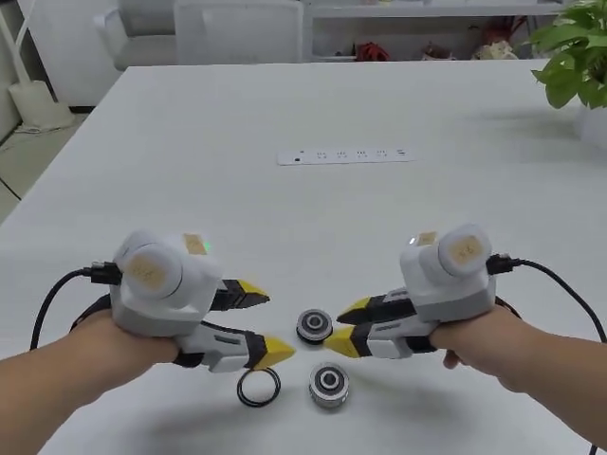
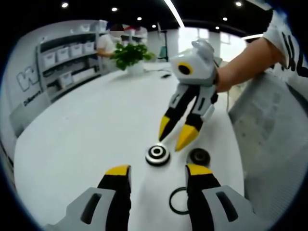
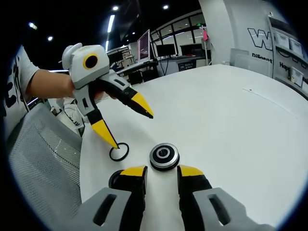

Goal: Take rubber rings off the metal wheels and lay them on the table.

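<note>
Two small metal wheels lie near the table's front edge. The farther wheel point(image 1: 314, 325) point(image 2: 157, 155) point(image 3: 164, 156) has a dark band round its rim and sits between the two grippers' tips. The nearer wheel point(image 1: 329, 385) point(image 2: 198, 156) shows a silvery rim. A loose black rubber ring point(image 1: 258, 387) point(image 2: 180, 199) point(image 3: 119, 152) lies flat beside it. My left gripper point(image 1: 266, 320) point(image 2: 158, 171) point(image 3: 130, 127) is open and empty, just left of the farther wheel. My right gripper point(image 1: 343, 327) point(image 3: 162, 171) point(image 2: 180, 134) is open too, tips close to that wheel's right side, holding nothing.
A white power strip point(image 1: 346, 154) lies flat at mid-table. A potted plant point(image 1: 574, 52) stands at the far right corner. Cables trail from both grippers toward the front edge. A grey mesh chair point(image 3: 43, 159) is behind the table's near side.
</note>
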`<state>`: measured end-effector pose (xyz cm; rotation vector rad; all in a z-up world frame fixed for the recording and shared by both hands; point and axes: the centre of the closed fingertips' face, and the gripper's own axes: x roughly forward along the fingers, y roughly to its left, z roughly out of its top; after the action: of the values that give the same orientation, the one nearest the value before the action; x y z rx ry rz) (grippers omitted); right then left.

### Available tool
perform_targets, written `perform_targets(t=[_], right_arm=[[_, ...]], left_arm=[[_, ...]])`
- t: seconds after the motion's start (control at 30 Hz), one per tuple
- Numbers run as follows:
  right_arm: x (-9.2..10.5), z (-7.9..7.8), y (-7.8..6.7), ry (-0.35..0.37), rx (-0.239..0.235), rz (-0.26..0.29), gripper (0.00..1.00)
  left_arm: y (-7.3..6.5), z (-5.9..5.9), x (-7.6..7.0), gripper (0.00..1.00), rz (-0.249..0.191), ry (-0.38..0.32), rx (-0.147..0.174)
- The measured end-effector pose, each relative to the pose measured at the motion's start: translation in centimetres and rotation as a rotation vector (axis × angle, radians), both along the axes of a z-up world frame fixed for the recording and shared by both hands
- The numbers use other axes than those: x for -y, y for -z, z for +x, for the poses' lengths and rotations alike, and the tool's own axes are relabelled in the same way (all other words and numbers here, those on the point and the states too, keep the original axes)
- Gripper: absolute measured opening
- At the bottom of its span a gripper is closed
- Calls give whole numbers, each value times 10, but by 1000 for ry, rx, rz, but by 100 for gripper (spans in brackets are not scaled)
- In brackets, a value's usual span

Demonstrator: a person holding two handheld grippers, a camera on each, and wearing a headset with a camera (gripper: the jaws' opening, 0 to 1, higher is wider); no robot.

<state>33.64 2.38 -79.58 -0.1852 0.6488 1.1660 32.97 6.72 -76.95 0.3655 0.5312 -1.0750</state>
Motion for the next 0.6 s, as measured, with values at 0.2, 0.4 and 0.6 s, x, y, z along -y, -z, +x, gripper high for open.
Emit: perform_targets(t=[0.2, 0.4, 0.6], right_arm=[[-1, 0, 1, 0, 3, 2, 22], [-1, 1, 4, -3, 5, -2, 22], [-2, 2, 5, -7, 9, -6, 21]], left_arm=[[2, 2, 8, 45, -2, 12, -2], [5, 4, 13, 42, -2, 22, -10], [8, 6, 18, 39, 2, 29, -14]])
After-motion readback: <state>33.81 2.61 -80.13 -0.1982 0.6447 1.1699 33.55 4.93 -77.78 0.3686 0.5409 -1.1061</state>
